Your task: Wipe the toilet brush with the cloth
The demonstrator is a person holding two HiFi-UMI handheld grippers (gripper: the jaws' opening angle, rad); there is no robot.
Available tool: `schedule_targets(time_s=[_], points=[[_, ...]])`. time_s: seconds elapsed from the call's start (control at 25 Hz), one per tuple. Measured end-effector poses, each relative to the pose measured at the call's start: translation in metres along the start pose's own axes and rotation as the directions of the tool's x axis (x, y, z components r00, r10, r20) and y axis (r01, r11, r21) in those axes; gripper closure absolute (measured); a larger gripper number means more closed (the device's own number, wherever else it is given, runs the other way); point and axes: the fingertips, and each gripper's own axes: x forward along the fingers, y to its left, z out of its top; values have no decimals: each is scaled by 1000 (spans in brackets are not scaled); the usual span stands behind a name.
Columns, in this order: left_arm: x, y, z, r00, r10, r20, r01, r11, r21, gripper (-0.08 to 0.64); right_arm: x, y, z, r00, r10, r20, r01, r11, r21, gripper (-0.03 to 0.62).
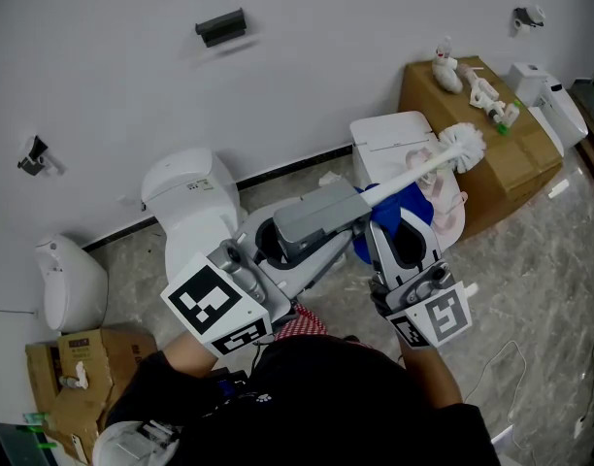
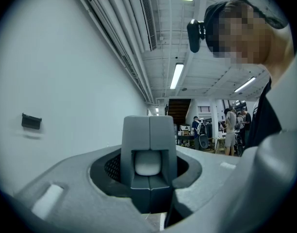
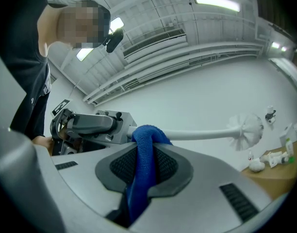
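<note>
Clenched, on the left gripper side: jaws pressed together round the rounded white butt of the toilet brush, with no gap showing between them. From those jaws, a straight white handle running up and to the right, ending in the bristle head well beyond both grippers' tips and held in the air. Gripped in the right gripper: the blue cloth, squeezed between the jaws as a thick fold and rising past their tips. Draped there over the handle just ahead of the left gripper's jaw tips, touching the shaft, the fold bent across its top. Handle lying crosswise just past the right gripper's jaw tips, but lengthwise out of the left's. In the head view, more blue cloth bunched on the far side of the right gripper, under the handle. Off to the left gripper's outer side, lower down, a white toilet. Beyond the brush head, past both grippers, a cardboard box against the wall.
</note>
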Motion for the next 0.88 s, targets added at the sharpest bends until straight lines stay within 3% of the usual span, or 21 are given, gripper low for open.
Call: schedule_targets(time_s=[0.88], points=[[-3,0,0,1000,-23,-8,24,1000,3,391,-2,-17,-1,998,-69,9,69,997,22,528]])
